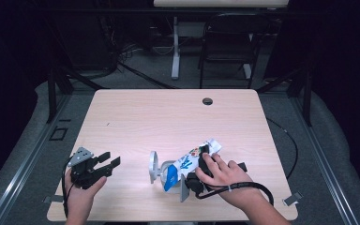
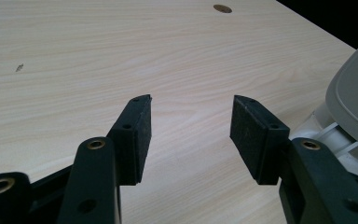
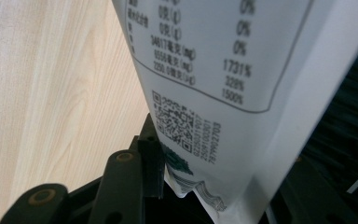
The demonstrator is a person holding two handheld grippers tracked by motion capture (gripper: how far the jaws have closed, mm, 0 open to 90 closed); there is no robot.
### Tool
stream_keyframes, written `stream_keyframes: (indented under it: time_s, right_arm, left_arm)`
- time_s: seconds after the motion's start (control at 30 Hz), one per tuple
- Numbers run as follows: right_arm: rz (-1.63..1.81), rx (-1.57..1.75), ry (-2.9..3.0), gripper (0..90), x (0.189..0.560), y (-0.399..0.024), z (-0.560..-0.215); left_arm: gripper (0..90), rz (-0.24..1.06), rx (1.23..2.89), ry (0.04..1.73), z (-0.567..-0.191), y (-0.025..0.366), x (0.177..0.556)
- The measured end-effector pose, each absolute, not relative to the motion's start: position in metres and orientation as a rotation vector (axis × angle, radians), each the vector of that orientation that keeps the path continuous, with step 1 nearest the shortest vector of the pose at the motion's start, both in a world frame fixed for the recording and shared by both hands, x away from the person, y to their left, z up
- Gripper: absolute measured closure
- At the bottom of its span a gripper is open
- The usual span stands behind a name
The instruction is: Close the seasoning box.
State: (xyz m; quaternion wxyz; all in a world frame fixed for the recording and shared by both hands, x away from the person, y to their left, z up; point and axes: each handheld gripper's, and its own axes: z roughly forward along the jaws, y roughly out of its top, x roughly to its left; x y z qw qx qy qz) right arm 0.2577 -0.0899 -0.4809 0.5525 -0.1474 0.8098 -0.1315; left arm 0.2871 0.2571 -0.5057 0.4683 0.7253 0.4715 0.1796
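1. White printed pouch (image 1: 194, 159) lies tilted on the front-right part of the wooden table (image 1: 168, 117). Its blue-and-white lower end sits by a grey-and-white holder (image 1: 157, 169), the sealed top points to the far right.
2. Right gripper view: the pouch's back panel (image 3: 223, 84) with a nutrition table and QR code sits between the black jaws.
3. Right gripper (image 1: 201, 171) is clamped on the pouch, with the person's hand on top of it.
4. Left gripper (image 1: 104, 165) rests at front left, well apart from the pouch. Its jaws are spread over bare wood with nothing between them.
5. Grommet hole (image 1: 207, 101) lies near the table's far edge.
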Motion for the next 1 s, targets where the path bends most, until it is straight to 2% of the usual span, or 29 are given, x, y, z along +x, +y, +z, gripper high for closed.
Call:
stream_keyframes:
  time_s: [1.0]
  right_arm:
    - [-0.322, -0.359, 1.900, 64.9, 0.2563, -0.0890, -0.4764]
  left_arm:
    - [48.8, 0.442, 1.775, 1.157, -0.5051, 0.2572, 0.2867]
